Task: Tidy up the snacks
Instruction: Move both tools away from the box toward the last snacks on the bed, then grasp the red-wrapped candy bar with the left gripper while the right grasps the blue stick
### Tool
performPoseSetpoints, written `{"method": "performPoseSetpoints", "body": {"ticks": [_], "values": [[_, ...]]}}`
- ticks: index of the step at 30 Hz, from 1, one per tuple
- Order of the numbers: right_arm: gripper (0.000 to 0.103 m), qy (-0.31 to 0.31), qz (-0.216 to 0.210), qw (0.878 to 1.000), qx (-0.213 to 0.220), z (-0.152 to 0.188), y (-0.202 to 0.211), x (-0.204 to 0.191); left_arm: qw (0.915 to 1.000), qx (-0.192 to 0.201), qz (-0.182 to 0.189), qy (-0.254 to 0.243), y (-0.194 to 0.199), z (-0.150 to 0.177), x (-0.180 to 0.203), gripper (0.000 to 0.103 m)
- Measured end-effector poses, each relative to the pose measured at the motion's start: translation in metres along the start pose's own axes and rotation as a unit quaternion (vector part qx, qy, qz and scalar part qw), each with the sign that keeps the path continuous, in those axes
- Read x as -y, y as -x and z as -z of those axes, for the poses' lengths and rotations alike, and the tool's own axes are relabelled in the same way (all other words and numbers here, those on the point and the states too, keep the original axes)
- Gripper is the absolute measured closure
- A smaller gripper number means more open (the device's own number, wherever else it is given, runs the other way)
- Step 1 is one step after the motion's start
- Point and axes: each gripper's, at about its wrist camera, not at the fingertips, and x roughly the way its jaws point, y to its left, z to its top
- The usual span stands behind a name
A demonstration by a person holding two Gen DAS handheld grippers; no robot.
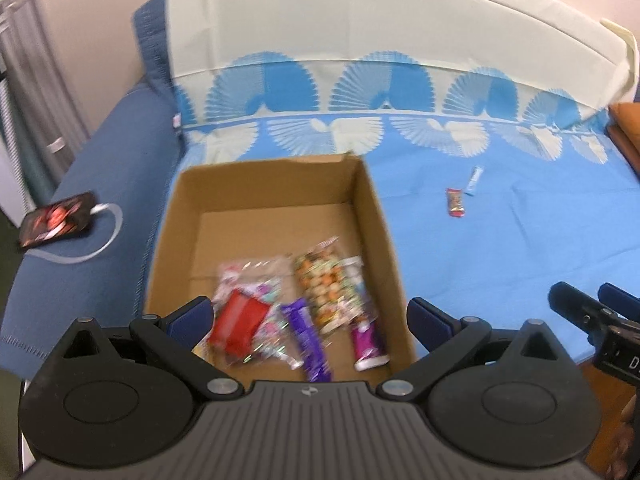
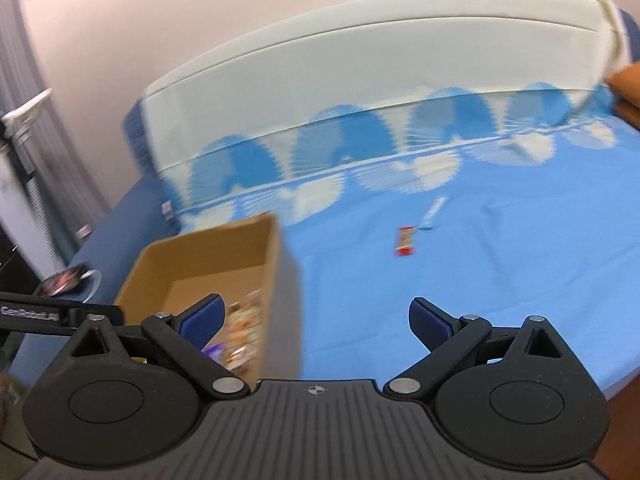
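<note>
Setting: blue bedspread [image 1: 500, 248] with white fan shapes, cream headboard [image 1: 380, 20] at 12 o'clock, pink wall behind.

Left wrist view
Left gripper [image 1: 310, 320]: fingers spread wide, nothing between them, hovering over the near end of the cardboard box [image 1: 376, 216].
Box contents: a red packet [image 1: 236, 320], a purple bar [image 1: 306, 340], a clear bag of mixed nuts [image 1: 326, 284], a pink-capped purple tube [image 1: 366, 340], all bunched at the 6 o'clock end; the far half is bare cardboard.
Loose snacks: a small red-ended bar [image 1: 455, 202] and a pale blue stick [image 1: 475, 180] at 2 o'clock, lying on the bedspread just beside each other, well apart from the box.
Phone [image 1: 56, 220]: at 9 o'clock on the dark blue cover, white cable plugged in.
Right gripper: its tip shows at 4 o'clock.

Right wrist view (blurred)
Right gripper [image 2: 316, 322]: fingers wide apart, holding nothing, above the bedspread [image 2: 500, 280].
Box [image 2: 280, 264]: at 8 o'clock, snacks inside smeared by blur.
Loose snacks: red-ended bar [image 2: 405, 241] and blue stick [image 2: 434, 212] at 12 to 1 o'clock.
</note>
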Motion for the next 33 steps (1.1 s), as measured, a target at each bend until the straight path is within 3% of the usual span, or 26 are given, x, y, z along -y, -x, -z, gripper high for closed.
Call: {"method": "performPoseSetpoints", "body": {"ticks": [4, 9, 19, 26, 33], "values": [[0.004, -0.025, 0.031, 0.999, 0.012, -0.012, -0.012, 0.04, 0.9996, -0.005, 0.011, -0.024, -0.023, -0.027, 0.034, 0.0], [0.004, -0.041, 0.068, 0.997, 0.024, -0.034, -0.041, 0.089, 0.9954, -0.054, 0.049, -0.062, -0.081, -0.064, 0.088, 0.0], [0.004, -0.062, 0.124, 0.99, 0.01, -0.066, -0.134, 0.176, 0.9823, -0.149, 0.058, -0.099, -0.289, -0.143, 0.194, 0.0], [0.004, -0.052, 0.148, 0.987, -0.023, -0.077, -0.213, 0.226, 0.9728, -0.209, 0.052, -0.085, -0.402, -0.16, 0.227, 0.0], [0.004, -0.063, 0.098, 0.993, -0.031, -0.095, -0.302, 0.231, 0.9751, -0.211, 0.04, -0.057, -0.439, -0.171, 0.196, 0.0]]}}
